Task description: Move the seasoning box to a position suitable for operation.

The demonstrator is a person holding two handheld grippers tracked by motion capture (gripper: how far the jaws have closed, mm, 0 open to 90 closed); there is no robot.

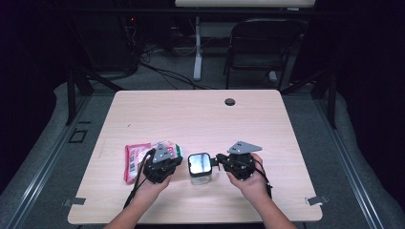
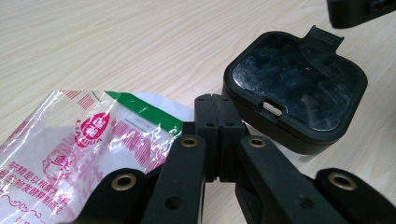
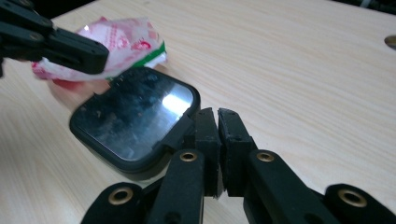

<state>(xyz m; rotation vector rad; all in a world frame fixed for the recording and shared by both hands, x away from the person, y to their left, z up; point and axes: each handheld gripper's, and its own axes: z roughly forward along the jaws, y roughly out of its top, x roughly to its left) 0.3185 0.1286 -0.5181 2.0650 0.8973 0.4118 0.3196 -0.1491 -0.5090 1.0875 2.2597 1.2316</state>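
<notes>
The left claw (image 2: 215, 100) is pressed together on the corner of a red and white bag (image 2: 79, 140). The right claw (image 3: 218, 114) is pinched on the tab of a black box lid (image 3: 133, 116). Both things are laid on the tabletop (image 1: 200, 114).

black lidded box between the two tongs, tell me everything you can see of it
The box is small and squarish with rounded corners. Its black plastic lid is closed, with a glossy, smudged, reflective top and a tab sticking out on one edge. It stands upright on the wooden table beside a red and white packet. The right tongs sit shut against its edge.
</notes>
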